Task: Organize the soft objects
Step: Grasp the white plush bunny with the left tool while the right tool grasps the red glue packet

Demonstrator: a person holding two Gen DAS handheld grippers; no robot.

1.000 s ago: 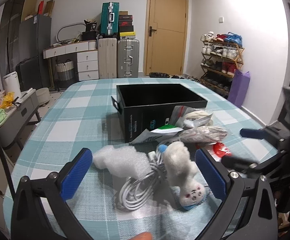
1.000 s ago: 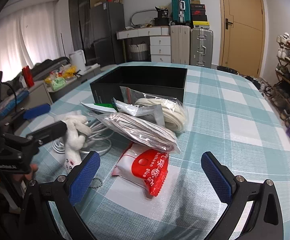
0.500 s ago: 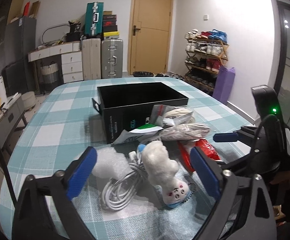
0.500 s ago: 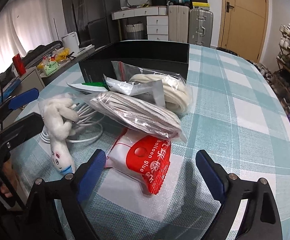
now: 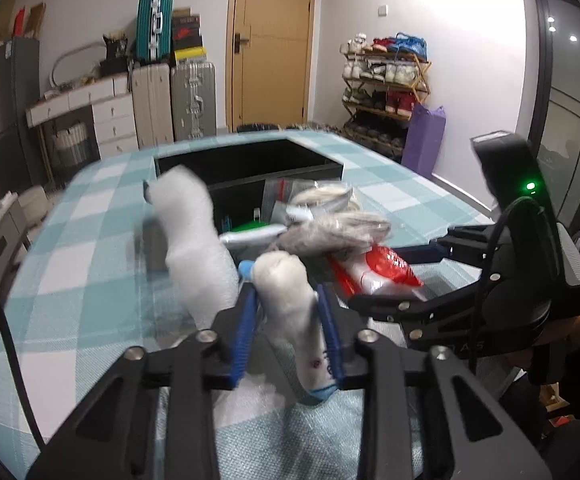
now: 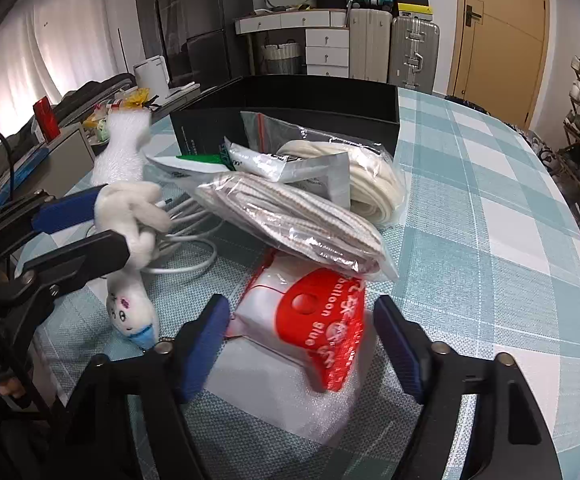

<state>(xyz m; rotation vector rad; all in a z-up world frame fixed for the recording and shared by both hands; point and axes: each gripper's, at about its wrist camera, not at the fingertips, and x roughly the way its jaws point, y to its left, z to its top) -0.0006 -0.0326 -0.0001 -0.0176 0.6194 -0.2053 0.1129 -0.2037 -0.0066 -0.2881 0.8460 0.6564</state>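
My left gripper (image 5: 287,322) closing, pads pinching plush (image 5: 290,292) (lifted off table (image 6: 490,208)) | my right gripper (image 6: 302,344) closing, pack (image 6: 322,320) reading "balloon glue" between pads, untouched | box (image 6: 290,100) behind pile

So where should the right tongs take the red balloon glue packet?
Across its near, free end, from the camera side: the red balloon glue packet lies flat with its far end pinned under the bagged rope. The closing right tongs already straddle it, not yet pressing.
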